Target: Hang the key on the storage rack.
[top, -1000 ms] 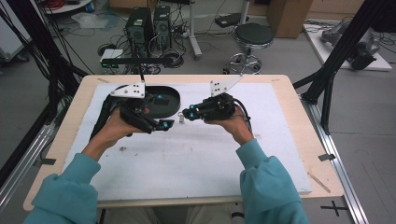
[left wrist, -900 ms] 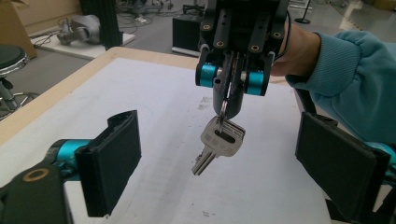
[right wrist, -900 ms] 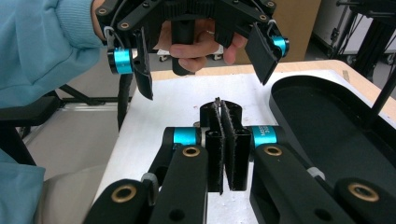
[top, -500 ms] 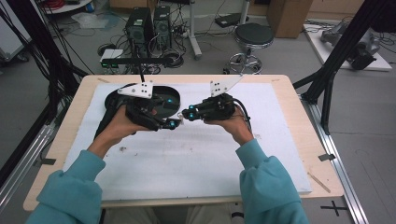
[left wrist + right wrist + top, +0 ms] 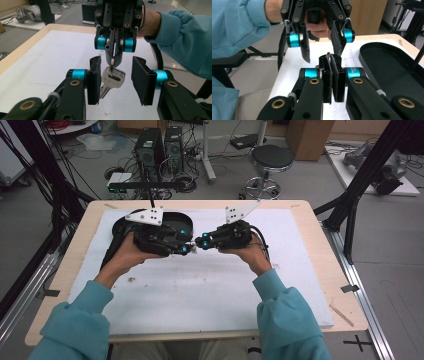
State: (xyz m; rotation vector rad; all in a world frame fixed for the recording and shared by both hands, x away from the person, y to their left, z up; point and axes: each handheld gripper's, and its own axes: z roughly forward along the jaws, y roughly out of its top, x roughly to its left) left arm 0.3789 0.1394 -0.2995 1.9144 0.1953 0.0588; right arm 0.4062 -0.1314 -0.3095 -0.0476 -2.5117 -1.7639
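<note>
- High view: the left gripper [image 5: 186,241] and the right gripper [image 5: 201,241] are being held tip to tip above the white mat [image 5: 200,295], near its far edge, apparently so that something can be passed between them. A black tray [image 5: 172,216] is lying behind the left hand [image 5: 127,255], partly covered by it. The thing being passed is too small to be made out here.
- Left gripper view: the left gripper [image 5: 116,80] is being kept spread wide, and a bunch of keys [image 5: 112,78] is hanging in the gap between its pads, touching neither for certain (the left pad looks very close). The keys are being dangled by their ring from the clenched right gripper [image 5: 113,50], presumably for a handover.
- Right gripper view: the right gripper [image 5: 332,75] is being pressed closed, pads together; the keys themselves are hidden below them. The left gripper [image 5: 320,50] is being held released, straddling the tips.
</note>
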